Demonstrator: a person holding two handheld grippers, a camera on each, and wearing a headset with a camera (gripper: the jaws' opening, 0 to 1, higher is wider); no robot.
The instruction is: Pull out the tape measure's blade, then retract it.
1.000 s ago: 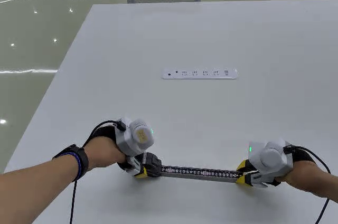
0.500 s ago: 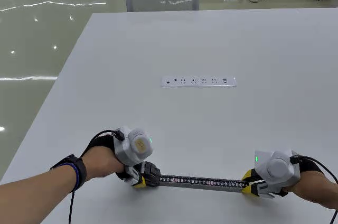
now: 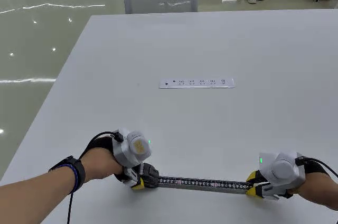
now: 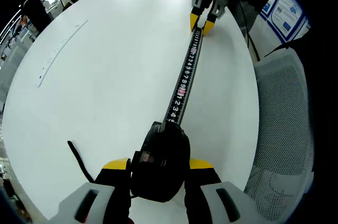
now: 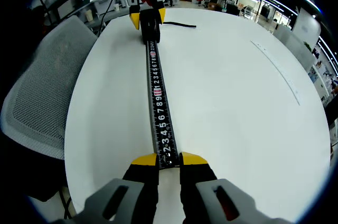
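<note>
Here the blade (image 3: 203, 184) runs left-right from the tape measure (image 3: 149, 175).

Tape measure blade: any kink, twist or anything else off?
Nothing stands out. The printed metal blade runs straight and untwisted over the white table, from the black tape measure case in the left gripper to the right gripper pinching its tip.
</note>
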